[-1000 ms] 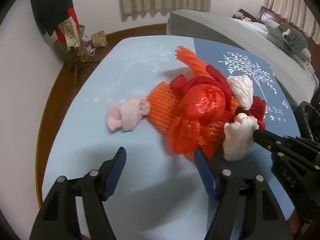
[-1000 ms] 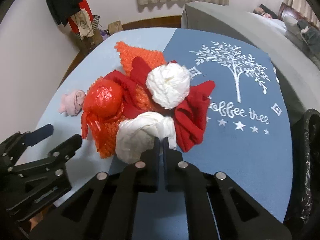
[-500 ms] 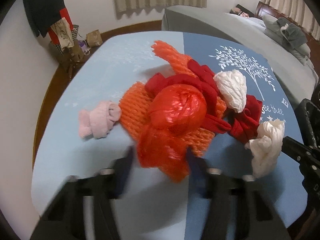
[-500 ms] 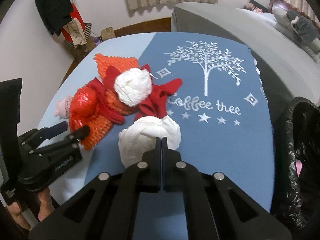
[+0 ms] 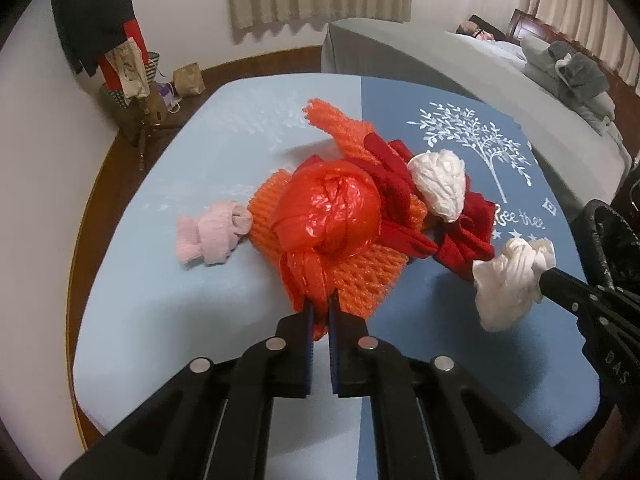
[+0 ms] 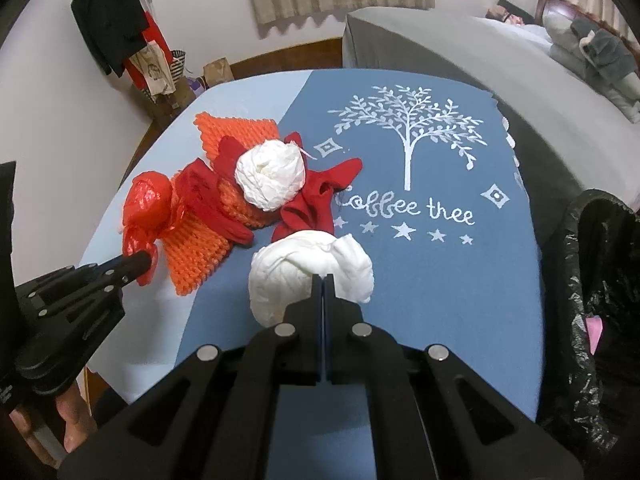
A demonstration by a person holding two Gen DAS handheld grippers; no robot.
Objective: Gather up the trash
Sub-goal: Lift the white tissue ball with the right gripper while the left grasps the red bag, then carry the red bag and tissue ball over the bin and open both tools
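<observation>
A knotted red plastic bag (image 5: 328, 216) lies on orange foam netting (image 5: 360, 276) in the middle of the table. My left gripper (image 5: 320, 312) is shut on the bag's loose tail; it also shows in the right wrist view (image 6: 146, 260). My right gripper (image 6: 322, 280) is shut on a knotted white plastic bag (image 6: 312, 280) and holds it above the blue cloth; the bag also shows in the left wrist view (image 5: 512, 276). A second white bag (image 5: 440, 184) rests on red cloth pieces (image 5: 468, 232). A pink rolled sock (image 5: 212, 232) lies left of the netting.
A black trash bag (image 6: 592, 300) hangs open off the table's right edge. The table (image 6: 440, 280) has a blue cloth with a white tree print. A grey bed (image 6: 460, 48) stands behind, and a coat stand (image 5: 100, 40) at the far left.
My left gripper has moved forward and shut on the red bag's tail. My right gripper has lifted the white bag off the pile and carried it right, toward the black bag.
</observation>
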